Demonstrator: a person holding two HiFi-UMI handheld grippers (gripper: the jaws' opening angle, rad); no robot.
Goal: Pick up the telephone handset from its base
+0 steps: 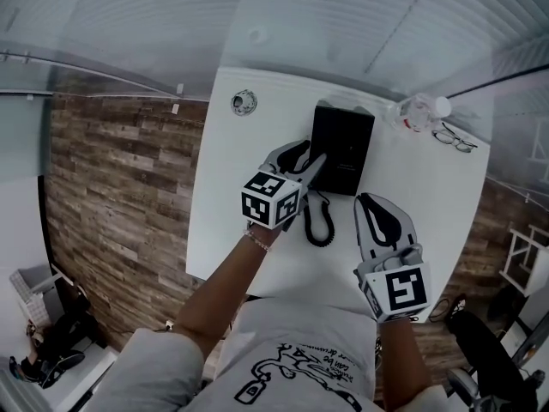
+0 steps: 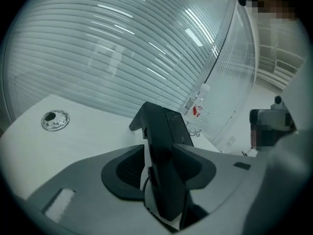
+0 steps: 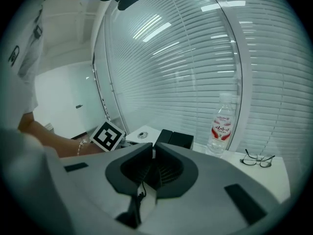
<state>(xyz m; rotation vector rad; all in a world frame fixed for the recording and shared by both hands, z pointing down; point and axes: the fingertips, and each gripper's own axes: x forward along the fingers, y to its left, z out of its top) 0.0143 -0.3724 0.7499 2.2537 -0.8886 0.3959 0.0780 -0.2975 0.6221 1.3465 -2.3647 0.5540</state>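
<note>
The black telephone base (image 1: 343, 148) sits at the back middle of the white table (image 1: 429, 196). My left gripper (image 1: 309, 168) is shut on the black handset (image 2: 164, 151), which runs out past the jaws toward the base (image 2: 180, 127). The handset (image 1: 313, 172) lies angled along the base's left edge; I cannot tell whether it still touches the cradle. Its coiled cord (image 1: 319, 221) loops on the table below it. My right gripper (image 1: 371, 202) hovers to the right of the cord, jaws shut with nothing between them (image 3: 151, 153).
A clear water bottle (image 1: 418, 112) with a red label (image 3: 222, 126) stands at the back right, with folded glasses (image 1: 453, 139) beside it. A round metal grommet (image 1: 244, 102) is set in the table's back left corner. Window blinds rise behind the table.
</note>
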